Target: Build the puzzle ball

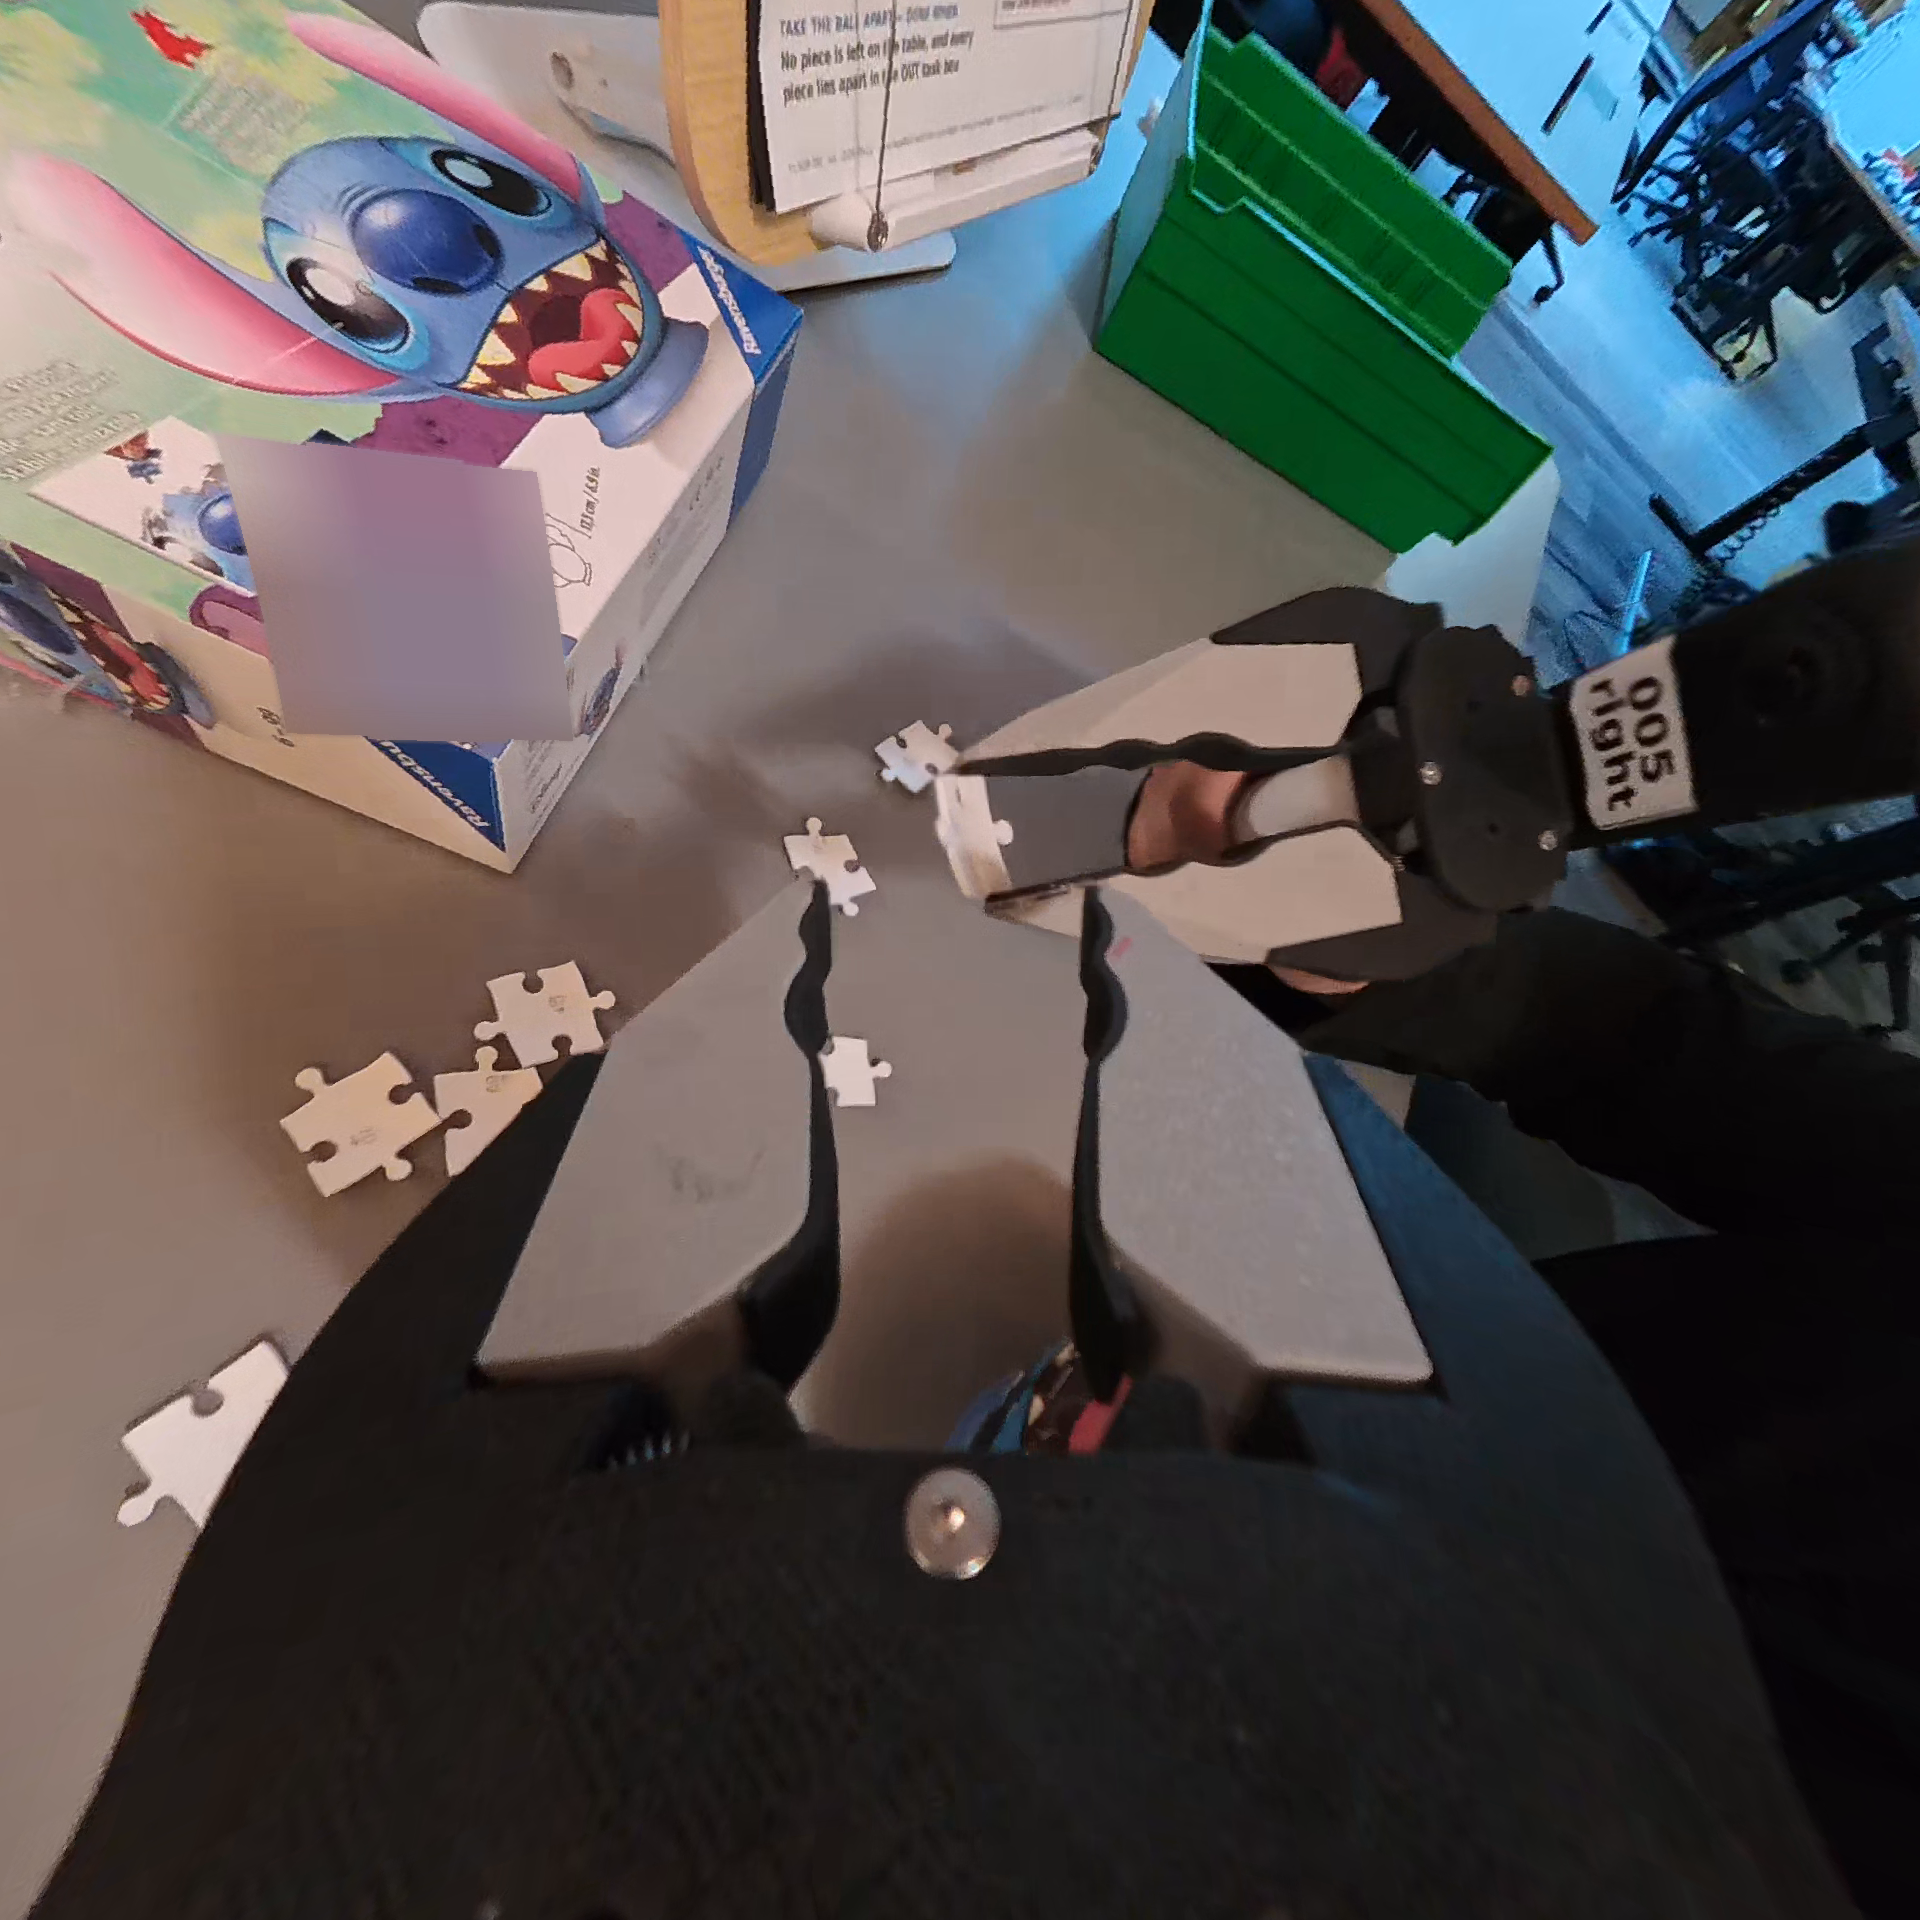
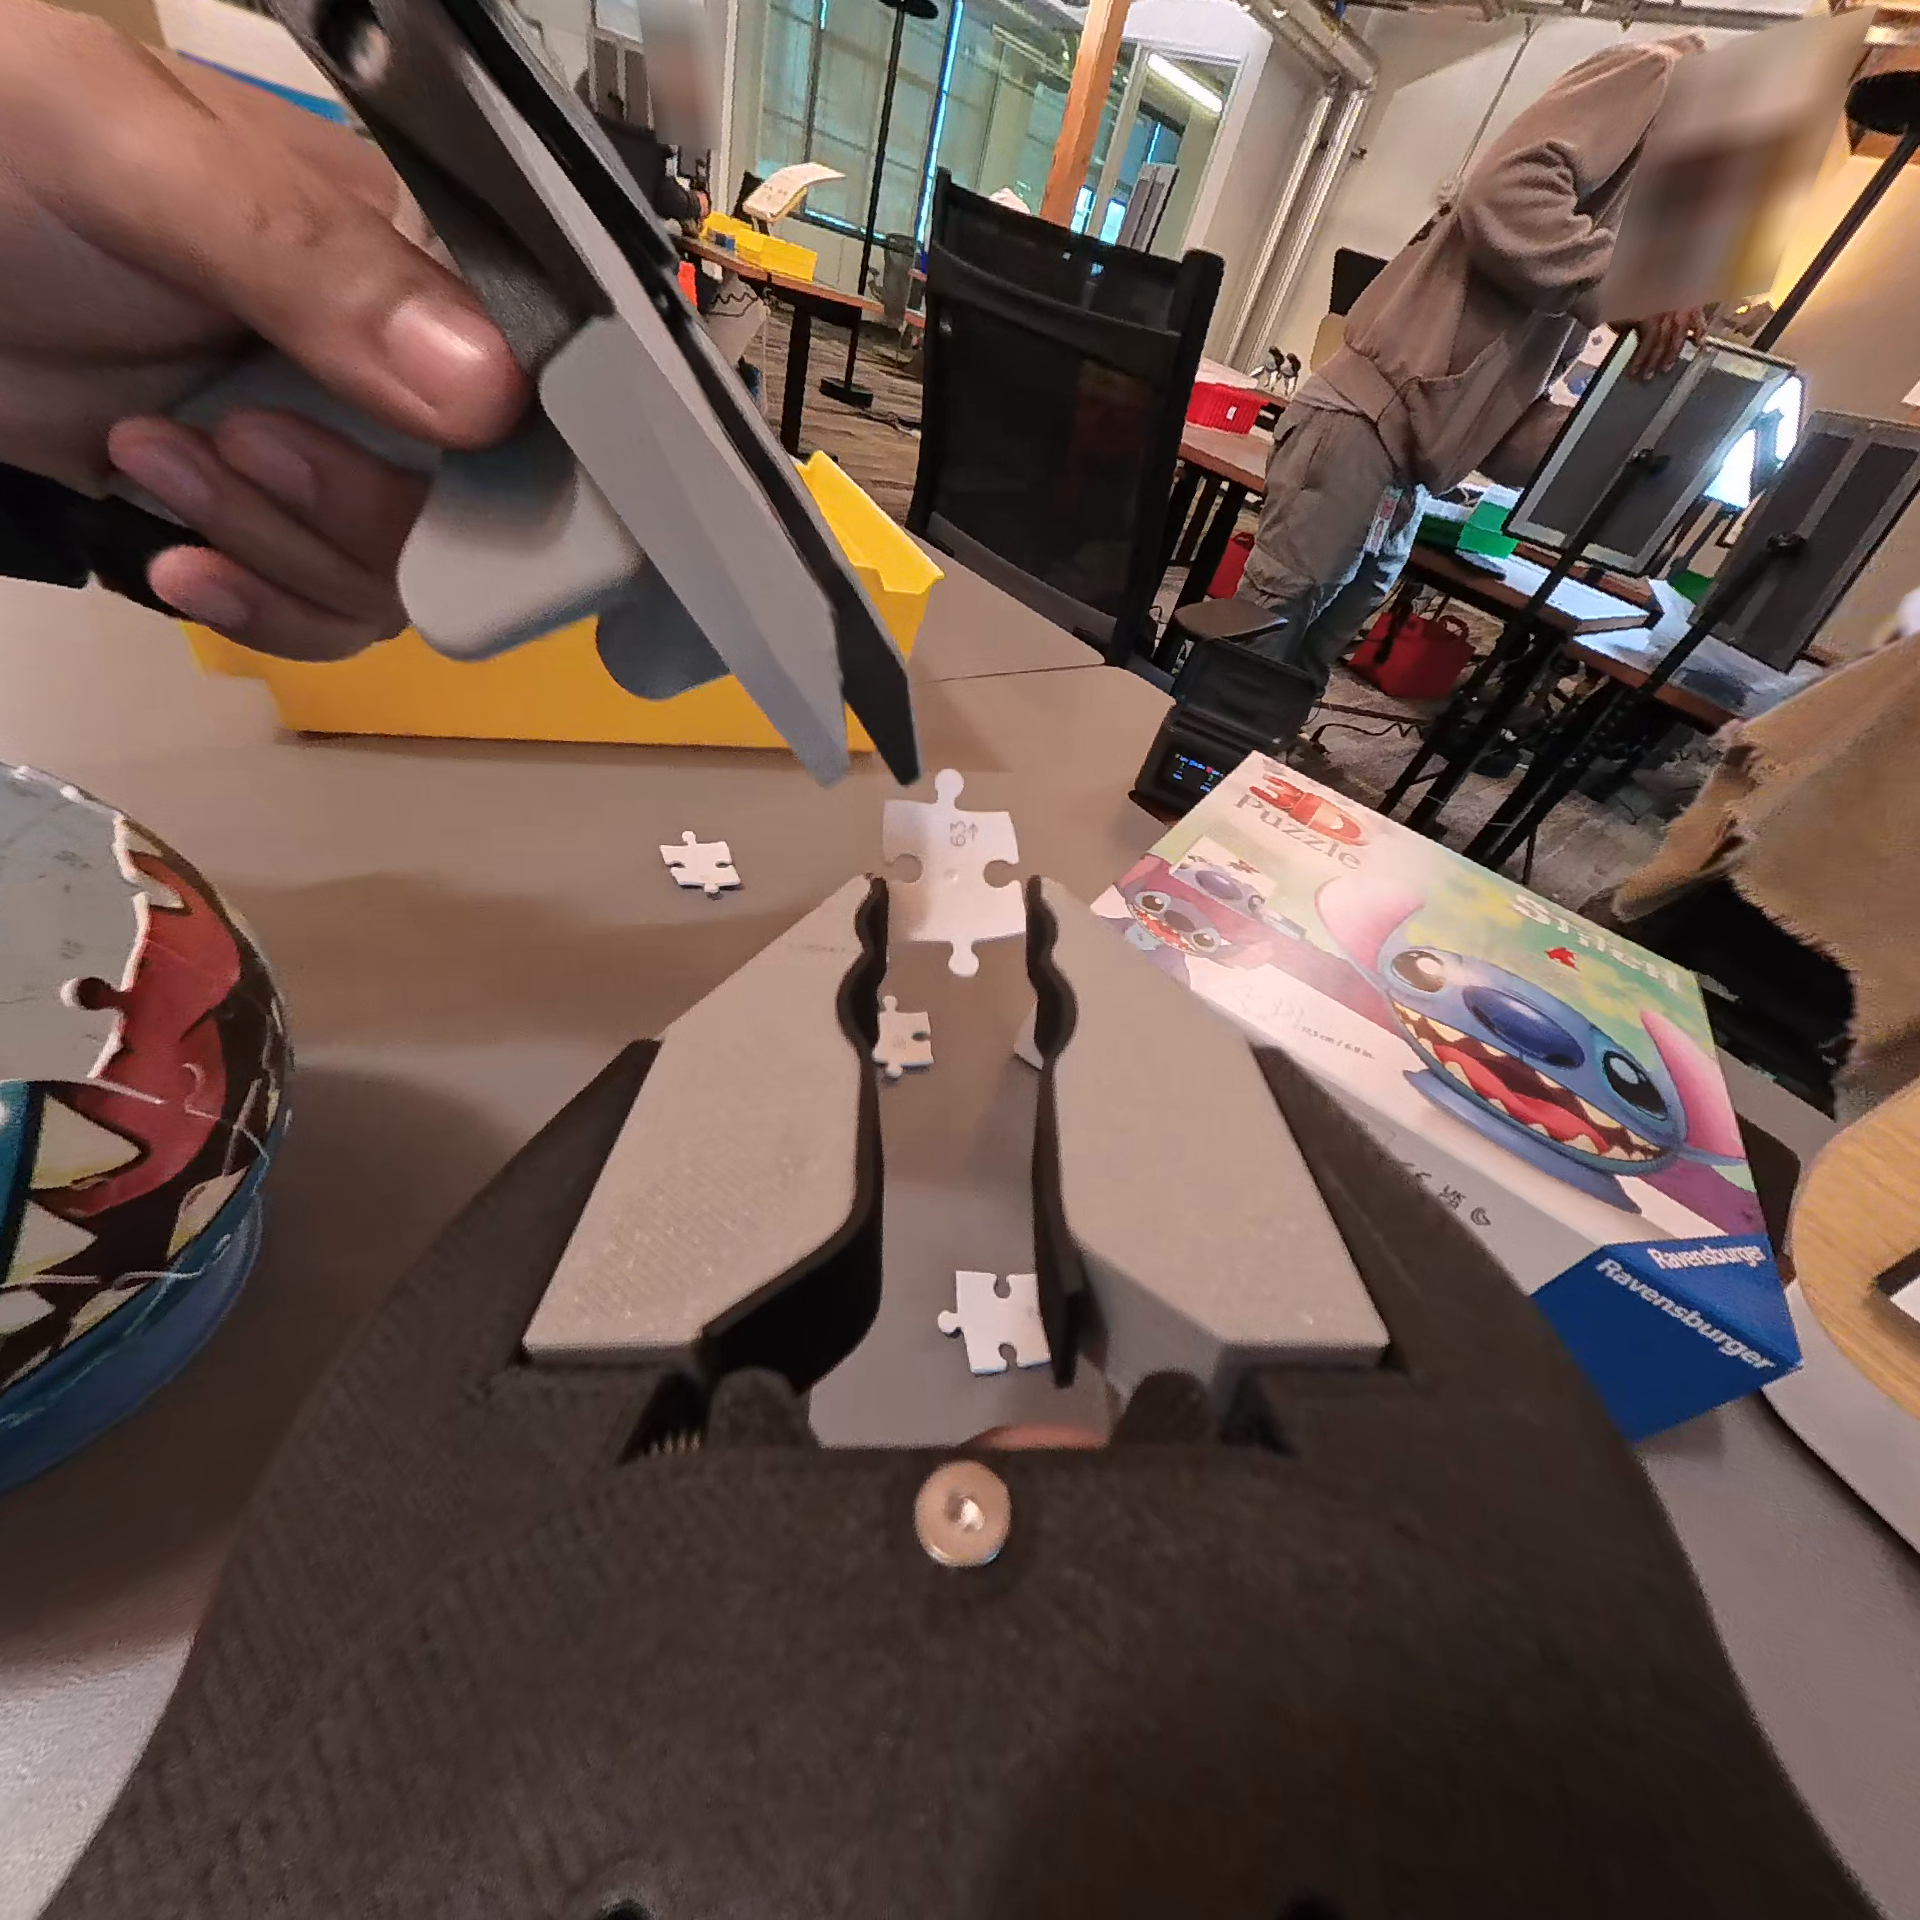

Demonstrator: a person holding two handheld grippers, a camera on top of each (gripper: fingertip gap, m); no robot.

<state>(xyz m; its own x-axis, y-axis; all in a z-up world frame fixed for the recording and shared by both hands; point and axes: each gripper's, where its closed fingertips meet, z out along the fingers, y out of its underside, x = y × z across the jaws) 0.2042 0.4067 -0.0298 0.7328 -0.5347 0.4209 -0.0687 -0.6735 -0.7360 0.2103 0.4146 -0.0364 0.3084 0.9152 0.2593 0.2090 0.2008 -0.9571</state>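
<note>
White puzzle pieces [image 1: 358, 1122], seven on table [image 1: 935, 540], two grippers, one box [image 1: 499, 416]

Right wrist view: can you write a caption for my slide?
Right gripper holds a white puzzle piece upright while the left gripper reaches down to it.

Setting: open-plan lab or office workspace, used for recording tabletop tasks. Landmark: grey table [image 2: 540, 831]. On it: yellow bin [image 2: 540, 675] at far edge, green bin [image 1: 1299, 343] at another edge, printed instruction sheet on a wooden stand [image 1: 935, 114] beside the green bin. Behind the table: black mesh office chair [image 2: 1060, 416]. Farther behind: rows of desks with red and yellow bins, monitors [image 2: 1652, 457] on stands, a standing person [image 2: 1455, 364] leaning at a desk. Large windows, exposed ceiling pipes, wooden column [image 2: 1086, 104] well beyond the table
</note>
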